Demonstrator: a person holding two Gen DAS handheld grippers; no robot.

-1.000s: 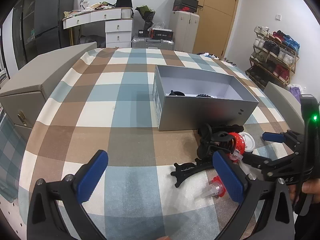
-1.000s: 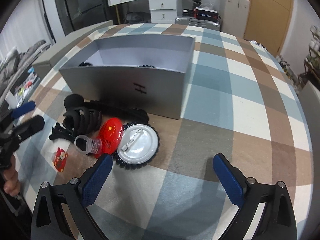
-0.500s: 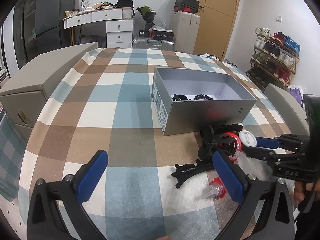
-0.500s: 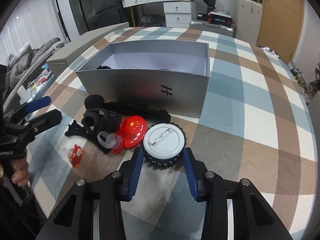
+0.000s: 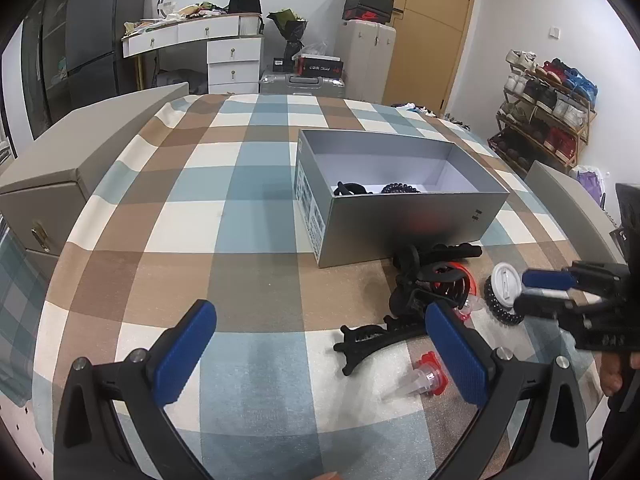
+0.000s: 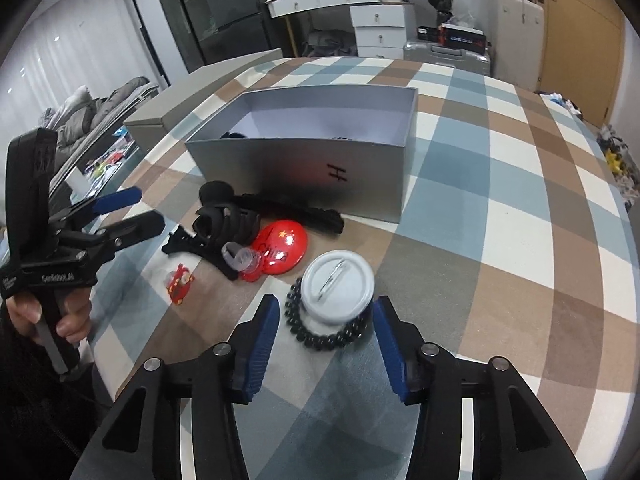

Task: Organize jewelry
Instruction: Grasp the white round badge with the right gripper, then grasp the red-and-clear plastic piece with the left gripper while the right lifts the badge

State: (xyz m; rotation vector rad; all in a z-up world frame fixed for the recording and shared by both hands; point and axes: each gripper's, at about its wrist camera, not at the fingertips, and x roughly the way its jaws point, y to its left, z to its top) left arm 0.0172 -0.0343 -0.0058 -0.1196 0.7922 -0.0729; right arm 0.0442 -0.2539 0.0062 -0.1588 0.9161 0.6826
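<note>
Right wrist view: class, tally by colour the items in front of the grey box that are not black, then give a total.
red pin badge: 1
white pin badge, back up: 1
clear-and-red trinkets: 2
Total: 4

Our right hand-held gripper (image 6: 326, 338) has narrowed from wide open and come forward to the round white pin badge (image 6: 338, 286), its blue pads now flanking the black beaded bracelet (image 6: 326, 334) under that badge, which has tilted up and shifted toward us.
</note>
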